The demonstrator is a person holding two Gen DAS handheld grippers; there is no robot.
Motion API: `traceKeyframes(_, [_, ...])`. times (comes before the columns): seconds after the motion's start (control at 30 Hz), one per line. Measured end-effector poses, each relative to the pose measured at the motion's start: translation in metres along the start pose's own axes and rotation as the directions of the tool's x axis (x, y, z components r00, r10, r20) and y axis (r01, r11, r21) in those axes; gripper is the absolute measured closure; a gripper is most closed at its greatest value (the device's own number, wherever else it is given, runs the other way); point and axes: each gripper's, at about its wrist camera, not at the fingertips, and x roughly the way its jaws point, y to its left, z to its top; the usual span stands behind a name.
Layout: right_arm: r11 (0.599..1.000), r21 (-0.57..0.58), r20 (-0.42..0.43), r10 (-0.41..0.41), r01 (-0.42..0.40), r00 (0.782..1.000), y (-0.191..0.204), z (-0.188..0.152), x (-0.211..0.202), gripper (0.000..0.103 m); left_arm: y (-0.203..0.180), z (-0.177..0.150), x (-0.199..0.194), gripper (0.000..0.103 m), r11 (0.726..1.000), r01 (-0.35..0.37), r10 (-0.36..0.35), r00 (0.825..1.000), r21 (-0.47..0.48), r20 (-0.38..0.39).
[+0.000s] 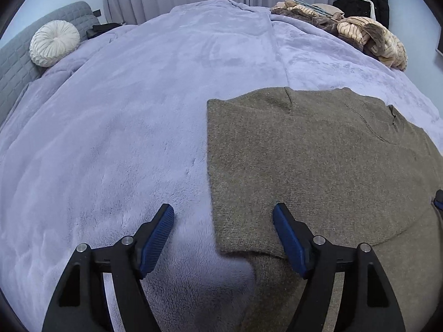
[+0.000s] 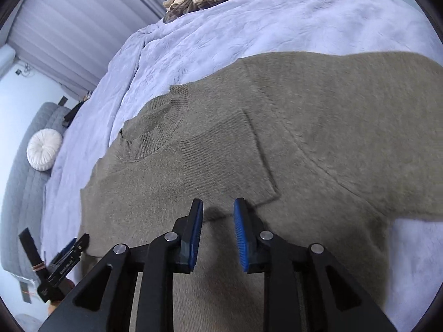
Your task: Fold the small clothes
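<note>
**Sleeves folded in, both grippers off the cloth**

Olive knit sweater [image 2: 290, 144] lies flat on the lavender blanket [image 1: 110, 138] covering the bed, collar toward the far side. One sleeve is folded across the chest, its ribbed cuff [image 2: 221, 152] lying below the neckline; the other side shows a straight folded edge in the left wrist view.

Left gripper [image 1: 223, 215]: fingers spread wide, nothing between them, straddling that folded edge near the hem. Right gripper [image 2: 218, 207]: fingers parted a little, empty, hovering just short of the folded sleeve's corner.

Judgement: side folds look done; the lengthwise fold is next. That calls for pinching the hem at both corners and carrying it toward the collar, evenly, so the tucked sleeves don't slip out.

Unfolded clothes pile [image 1: 354, 33] waits at the far edge.
</note>
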Motion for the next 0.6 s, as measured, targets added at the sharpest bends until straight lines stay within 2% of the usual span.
traceKeyframes(0.13, [0.997,0.047,0.022,0.052,-0.053,0.998,-0.017,-0.010,-0.022,0.067,-0.007,-0.003,-0.007,0.028,0.999,-0.031,0.031,1.000,0.015,0.002])
traceKeyframes(0.23, [0.994,0.082,0.043,0.063,-0.066,0.997,-0.031,-0.019,-0.040,0.063,-0.010,-0.004,-0.016,0.028,0.999,-0.040,0.039,0.999,0.020,0.005])
traceKeyframes(0.4, [0.983,0.151,0.081,0.094,-0.106,0.992,-0.058,-0.034,-0.067,0.061,-0.013,-0.007,-0.037,0.028,1.000,-0.016,0.016,1.000,0.017,0.000])
traceKeyframes(0.6, [0.973,0.187,0.118,0.112,-0.133,0.987,-0.081,-0.045,-0.090,0.056,-0.038,-0.015,-0.062,0.028,0.997,0.010,-0.010,1.000,0.071,0.002])
